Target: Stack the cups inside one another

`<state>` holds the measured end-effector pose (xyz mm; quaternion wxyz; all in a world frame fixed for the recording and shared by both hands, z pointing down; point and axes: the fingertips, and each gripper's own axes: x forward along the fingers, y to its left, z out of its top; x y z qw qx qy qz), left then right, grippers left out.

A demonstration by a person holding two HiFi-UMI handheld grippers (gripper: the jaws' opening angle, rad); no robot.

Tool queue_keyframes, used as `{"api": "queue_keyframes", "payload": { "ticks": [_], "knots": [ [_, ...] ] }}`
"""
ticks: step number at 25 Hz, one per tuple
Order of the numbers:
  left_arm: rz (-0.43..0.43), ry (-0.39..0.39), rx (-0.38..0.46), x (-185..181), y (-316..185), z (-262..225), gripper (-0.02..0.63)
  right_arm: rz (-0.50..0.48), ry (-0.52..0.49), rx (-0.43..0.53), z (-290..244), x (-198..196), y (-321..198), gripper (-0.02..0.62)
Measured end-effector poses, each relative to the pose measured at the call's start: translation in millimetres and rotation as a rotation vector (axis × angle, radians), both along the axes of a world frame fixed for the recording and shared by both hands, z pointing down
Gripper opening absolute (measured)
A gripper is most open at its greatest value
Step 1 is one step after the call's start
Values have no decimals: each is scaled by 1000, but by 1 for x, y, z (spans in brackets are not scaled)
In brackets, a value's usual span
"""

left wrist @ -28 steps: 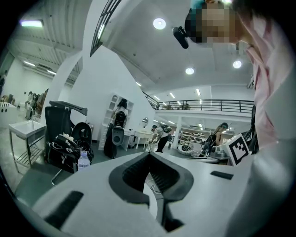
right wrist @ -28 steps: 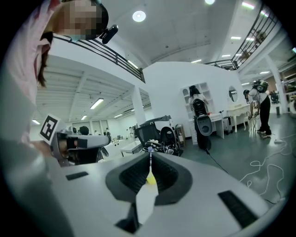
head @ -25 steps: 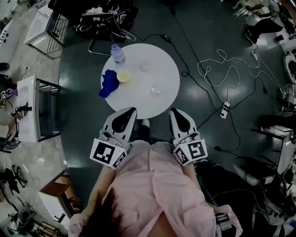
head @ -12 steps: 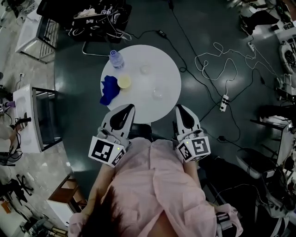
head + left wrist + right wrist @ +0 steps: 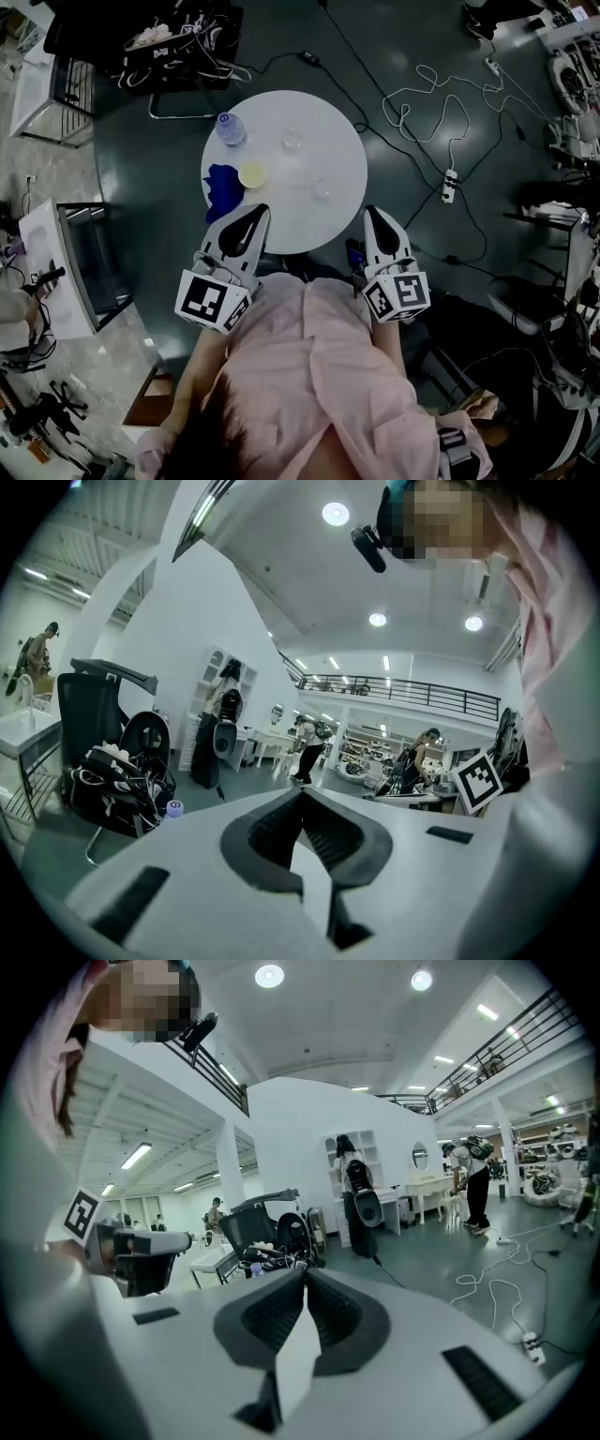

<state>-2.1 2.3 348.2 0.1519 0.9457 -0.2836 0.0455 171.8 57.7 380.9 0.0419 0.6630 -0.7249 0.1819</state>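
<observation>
Over the last second the round white table (image 5: 337, 122) has come to fill slightly more of the upper middle of the head view. The two grippers have crept up to it, so their tips now overlap its near edge where before they hung just short of it. My reading is that the person is still closing in and no cup has been touched, so the stacking has not begun. The left gripper (image 5: 257, 210) is fully closed with its ribbed dark pads (image 5: 323, 829) pressed tip to tip and nothing between them. The right gripper (image 5: 373, 212) is the same, pinched together and empty. The cups stand apart from one another on the table. A pale yellow cup (image 5: 251, 175), opaque and round-mouthed, sits at the left, touching or just beside a crumpled blue cloth (image 5: 223, 189). A clear cup (image 5: 292, 142) stands toward the top of the table. A second clear cup (image 5: 322, 188) is lower and to the right, closest to the right gripper. Both clear ones look thin and glassy, barely showing against the smooth matt tabletop. A plastic bottle (image 5: 231, 129) stands at the table's upper left edge. Loose white cable (image 5: 422, 84) loops over the dark floor at the upper right.
</observation>
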Motion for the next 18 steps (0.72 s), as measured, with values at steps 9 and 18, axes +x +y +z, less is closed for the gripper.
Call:
{"api": "queue_keyframes", "payload": {
  "ticks": [9, 18],
  "knots": [
    [7, -6, -14, -15, -17, 6, 14, 19, -3, -13, 4, -17, -8, 32],
    [-40, 9, -23, -11, -24, 6, 15, -33, 1, -18, 2, -13, -25, 32]
  ]
}}
